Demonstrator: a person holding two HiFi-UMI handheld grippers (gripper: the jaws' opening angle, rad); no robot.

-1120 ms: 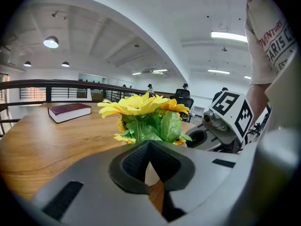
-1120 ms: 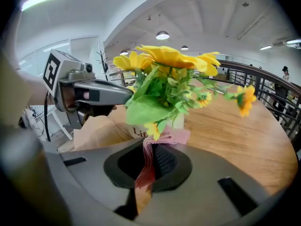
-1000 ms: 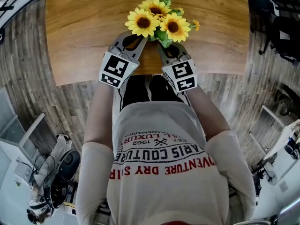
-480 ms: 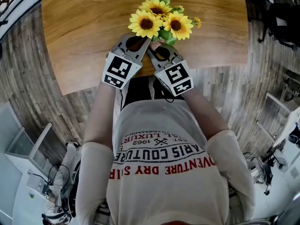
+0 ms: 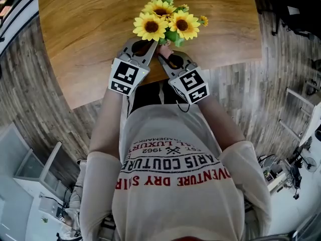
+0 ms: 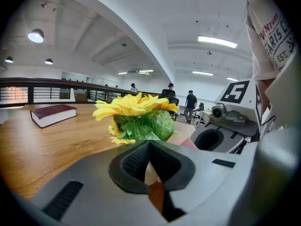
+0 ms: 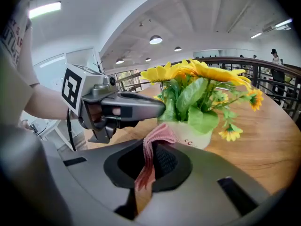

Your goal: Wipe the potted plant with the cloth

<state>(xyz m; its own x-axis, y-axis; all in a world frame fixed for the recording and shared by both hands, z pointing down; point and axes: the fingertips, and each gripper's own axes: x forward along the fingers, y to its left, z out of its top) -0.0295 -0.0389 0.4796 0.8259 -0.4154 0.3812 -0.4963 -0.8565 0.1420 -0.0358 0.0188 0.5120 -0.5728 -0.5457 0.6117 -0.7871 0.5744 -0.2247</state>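
Observation:
The potted plant [image 5: 168, 20] has yellow sunflowers and green leaves in a small white pot [image 7: 200, 136] near the table's front edge. My right gripper [image 7: 151, 150] is shut on a pink cloth [image 7: 160, 134]. The cloth's upper fold lies close against the pot's left side. My left gripper [image 6: 149, 146] is shut, with the pot's white wall showing through the slit below its pads. Its tip [image 7: 159, 108] rests at the leaves just above the pot rim. In the head view both grippers [image 5: 152, 44] [image 5: 163, 55] converge under the blooms, which hide the pot.
The wooden table [image 5: 75, 29] extends beyond the plant. A dark red book [image 6: 52, 114] lies on it to the left. Several people stand far off in the hall [image 6: 190, 102]. The table's near edge [image 5: 150, 79] is just under my grippers.
My right gripper has swung left with the cloth, its tip now closer to the left gripper under the flowers. The left gripper has stayed at the plant.

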